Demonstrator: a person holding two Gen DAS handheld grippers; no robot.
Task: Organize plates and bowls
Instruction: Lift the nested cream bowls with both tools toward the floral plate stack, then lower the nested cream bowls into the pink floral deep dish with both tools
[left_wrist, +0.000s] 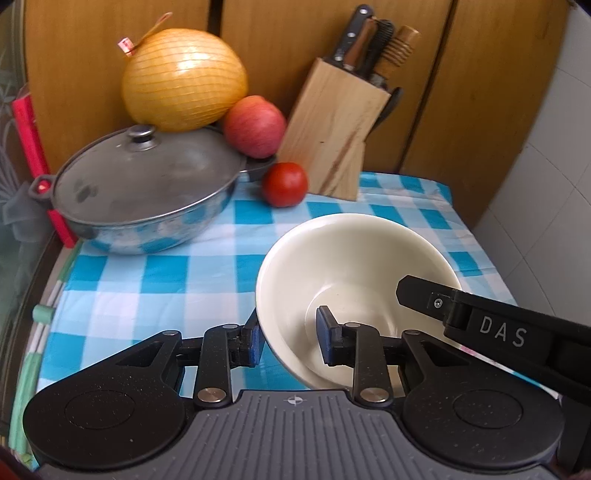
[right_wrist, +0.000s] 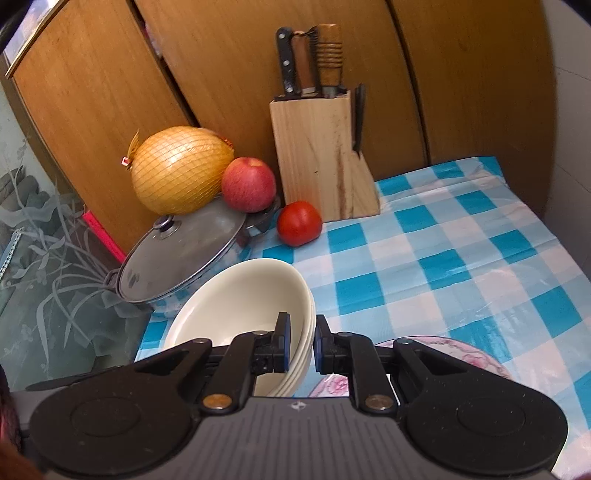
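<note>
Bowls (right_wrist: 243, 317), cream and nested in a stack, hang tilted above the checked cloth (right_wrist: 461, 258), the right gripper (right_wrist: 301, 341) pinching their rim while the left gripper (left_wrist: 290, 341) straddles the far rim, its jaws loosely spread, so next comes lowering them level near the flowered plate (right_wrist: 472, 352).

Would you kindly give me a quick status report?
Right gripper shut on bowls' rim. Left gripper straddling the opposite rim, pads apart. Bowls tilted above cloth. Pot close left.
</note>
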